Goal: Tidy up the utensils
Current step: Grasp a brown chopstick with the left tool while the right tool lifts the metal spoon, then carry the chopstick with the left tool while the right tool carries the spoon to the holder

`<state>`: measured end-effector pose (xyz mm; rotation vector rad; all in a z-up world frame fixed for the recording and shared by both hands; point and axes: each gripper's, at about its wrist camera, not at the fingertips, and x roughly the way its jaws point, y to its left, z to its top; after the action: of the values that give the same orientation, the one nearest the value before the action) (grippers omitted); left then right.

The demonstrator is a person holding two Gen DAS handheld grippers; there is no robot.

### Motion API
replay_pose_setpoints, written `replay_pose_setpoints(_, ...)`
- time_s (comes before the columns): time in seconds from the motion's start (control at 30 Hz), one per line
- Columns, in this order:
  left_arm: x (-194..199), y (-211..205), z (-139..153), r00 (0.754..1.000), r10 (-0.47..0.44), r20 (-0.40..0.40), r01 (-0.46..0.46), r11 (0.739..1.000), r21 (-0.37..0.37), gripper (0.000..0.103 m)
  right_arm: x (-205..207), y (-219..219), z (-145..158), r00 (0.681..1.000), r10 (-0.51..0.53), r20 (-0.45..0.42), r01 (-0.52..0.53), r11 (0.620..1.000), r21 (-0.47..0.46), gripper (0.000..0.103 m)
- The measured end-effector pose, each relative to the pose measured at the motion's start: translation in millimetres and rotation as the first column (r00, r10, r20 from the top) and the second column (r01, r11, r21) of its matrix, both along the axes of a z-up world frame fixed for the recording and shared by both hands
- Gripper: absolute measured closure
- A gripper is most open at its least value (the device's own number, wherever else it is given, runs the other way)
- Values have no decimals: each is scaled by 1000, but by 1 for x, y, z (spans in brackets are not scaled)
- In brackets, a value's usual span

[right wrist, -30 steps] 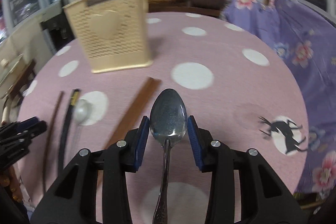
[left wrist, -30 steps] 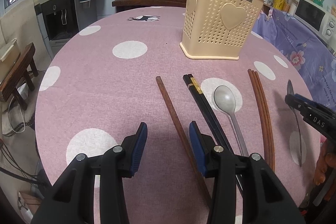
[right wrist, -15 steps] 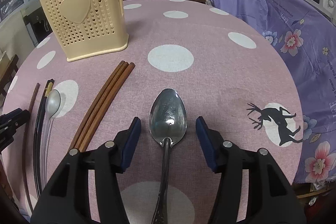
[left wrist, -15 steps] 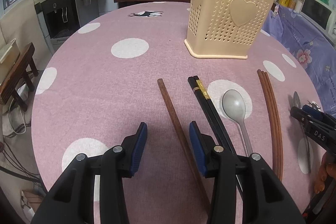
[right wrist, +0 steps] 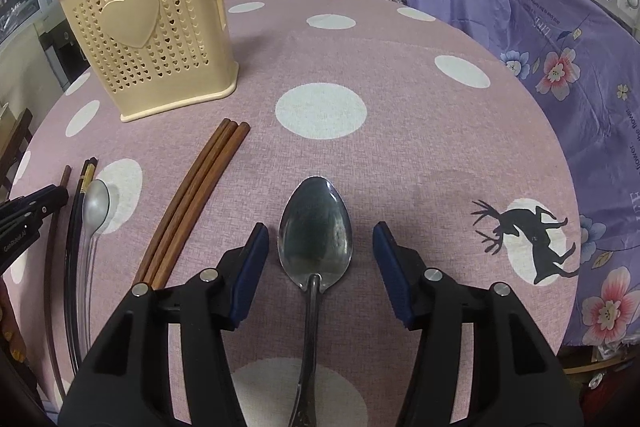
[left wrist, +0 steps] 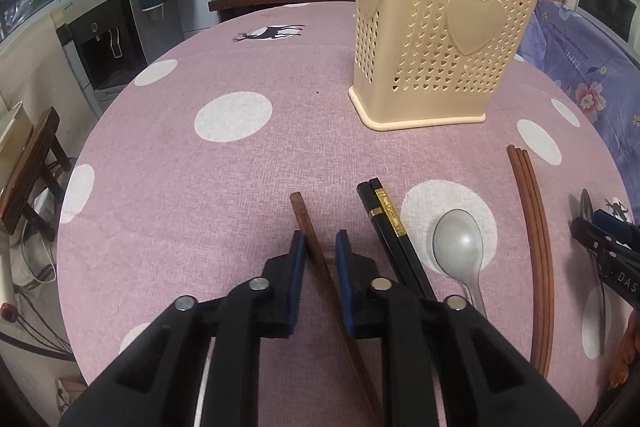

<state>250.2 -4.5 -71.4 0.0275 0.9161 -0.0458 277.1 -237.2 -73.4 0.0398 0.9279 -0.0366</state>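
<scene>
Left gripper [left wrist: 321, 255] narrowed around single brown chopstick [left wrist: 316, 247], left pad touching, slight gap at right pad; not clamped. Right gripper [right wrist: 320, 247] spread wide either side of steel spoon [right wrist: 315, 241], clear of bowl. Black chopstick pair [left wrist: 394, 239], grey spoon [left wrist: 458, 247], three brown chopsticks [right wrist: 192, 199] flat on dotted tablecloth [left wrist: 180, 167]. Cream utensil basket [left wrist: 436, 27] upright beyond.

Both cameras sat low over the desk [left wrist: 168, 155], each looking forward along its own claw toward the cream holder [left wrist: 436, 39]. The left one faced it from its left front, the right one [right wrist: 152, 43] from its right front. Both caught the chopsticks and spoons lying before it.
</scene>
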Motion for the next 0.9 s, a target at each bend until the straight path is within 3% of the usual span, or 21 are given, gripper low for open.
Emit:
replay_pose_setpoints(0.1, 3, 1, 0, 1000, 3, -2, -3, 1000, -10, 91, 1, 2, 1, 1000, 5, 3, -5, 1000, -2, 64)
replay_pose_setpoints(0.43, 9, 1, 4, 1000, 9, 16, -8, 999, -54, 93, 0, -2, 7, 999, 17, 29, -18, 999, 30, 65)
replay_pose_setpoints(0.63, -3, 4, 40, 993, 1, 117, 9, 996, -92, 95, -8, -8, 35, 994, 22, 107, -30, 997, 76, 65)
replay_pose_setpoints(0.9, -33, 11, 105, 957, -8, 290, 50, 989, -137, 96, -27, -19, 77, 979, 26, 201, -57, 986, 154, 65)
